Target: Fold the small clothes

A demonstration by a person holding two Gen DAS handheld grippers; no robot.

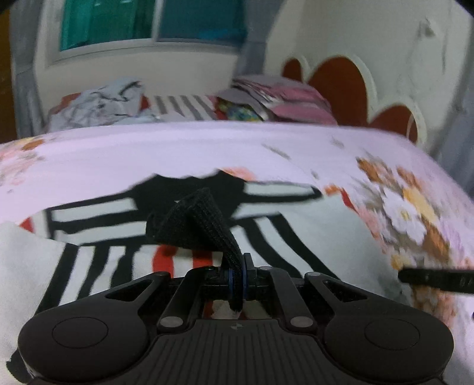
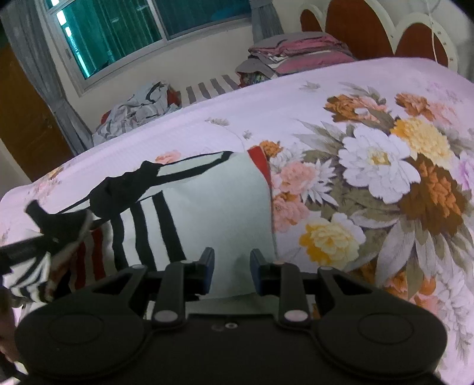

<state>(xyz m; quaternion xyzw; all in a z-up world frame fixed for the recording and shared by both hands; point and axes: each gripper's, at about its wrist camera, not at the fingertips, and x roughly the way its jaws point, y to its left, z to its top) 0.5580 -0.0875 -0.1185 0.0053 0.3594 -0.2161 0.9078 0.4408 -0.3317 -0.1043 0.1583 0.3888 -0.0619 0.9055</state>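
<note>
A small white garment (image 1: 296,213) with black and red stripes lies spread on the floral bedsheet (image 1: 148,154). My left gripper (image 1: 237,275) is shut on its black ribbed edge (image 1: 192,222), which stands up folded above the jaws. In the right wrist view the same garment (image 2: 213,207) lies flat, and its striped left part (image 2: 35,266) is lifted and blurred at the frame's left edge. My right gripper (image 2: 232,266) stands open just over the plain white area, nothing pinched between its blue pads (image 2: 207,266). One right finger (image 1: 438,280) shows at the left view's right edge.
A crumpled pile of clothes (image 2: 139,109) lies beyond the far side of the bed. A stack of folded pink and grey cloth (image 2: 296,56) sits by the red and white headboard (image 2: 355,23). A window (image 2: 118,35) and grey curtains are behind.
</note>
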